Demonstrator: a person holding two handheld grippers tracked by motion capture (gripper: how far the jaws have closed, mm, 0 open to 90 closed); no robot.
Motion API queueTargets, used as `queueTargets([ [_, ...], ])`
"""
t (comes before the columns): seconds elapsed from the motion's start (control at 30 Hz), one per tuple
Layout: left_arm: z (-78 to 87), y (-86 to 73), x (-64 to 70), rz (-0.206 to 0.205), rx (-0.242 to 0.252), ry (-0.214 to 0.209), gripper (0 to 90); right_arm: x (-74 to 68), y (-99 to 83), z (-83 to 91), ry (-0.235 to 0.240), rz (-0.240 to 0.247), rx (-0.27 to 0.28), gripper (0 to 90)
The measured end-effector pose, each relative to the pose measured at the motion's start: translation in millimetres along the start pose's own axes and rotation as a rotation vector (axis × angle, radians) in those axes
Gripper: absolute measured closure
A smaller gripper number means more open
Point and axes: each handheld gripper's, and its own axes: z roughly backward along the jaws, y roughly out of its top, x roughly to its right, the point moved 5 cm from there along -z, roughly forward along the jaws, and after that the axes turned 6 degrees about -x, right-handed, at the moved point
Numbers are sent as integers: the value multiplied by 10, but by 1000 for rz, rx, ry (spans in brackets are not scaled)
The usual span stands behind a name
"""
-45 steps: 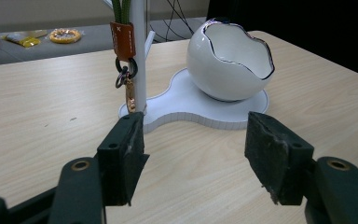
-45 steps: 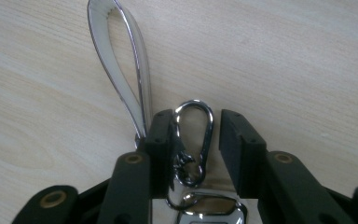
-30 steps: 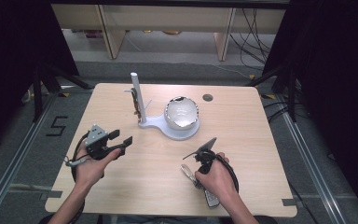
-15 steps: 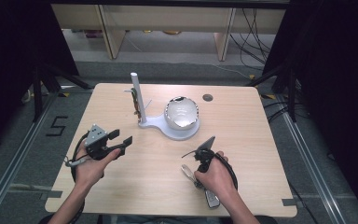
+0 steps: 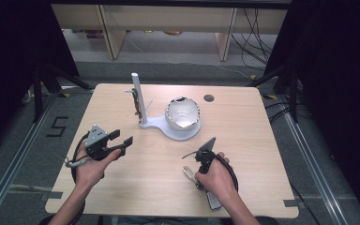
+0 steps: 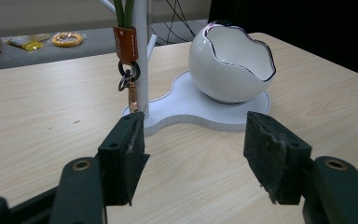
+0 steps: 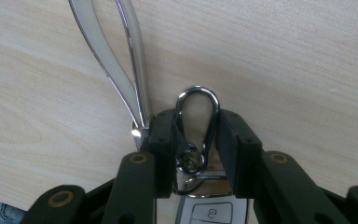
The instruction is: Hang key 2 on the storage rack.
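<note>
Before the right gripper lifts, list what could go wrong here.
1. The right gripper pinches only the thin carabiner; the car key hanging from it could swing or slip out.
2. The metal strip lies against the left jaw and may snag.
3. The stand carries an egg-shaped bowl; a knock could topple it.

1. The place looks like a lab recording station: a light wooden desk (image 5: pixel 243 122) ringed by black curtains (image 5: pixel 9 56).
2. Metal floor rails (image 5: pixel 9 164), a taped number "5" (image 5: pixel 56 126) and loose cables (image 5: pixel 258 28) surround it.
</note>
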Motion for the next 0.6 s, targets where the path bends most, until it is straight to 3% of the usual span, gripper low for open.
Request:
queueTargets([
  [0.13,-5,-5,12,1,0,-4,382,0,15,-1,-11,4,-5,706],
  [0.33,1,-8,10,-2,-1,-4,383,22,22,7,19,18,7,712],
  [0.47,6,-5,3,-3,3,-2,384,45,13,-1,68,30,65,714],
  [0.53,5,-4,4,-4,4,-2,385,63,-4,14,91,52,66,715],
  [0.6,1,-3,10,-7,5,-4,385,105,14,-14,86,82,145,746],
])
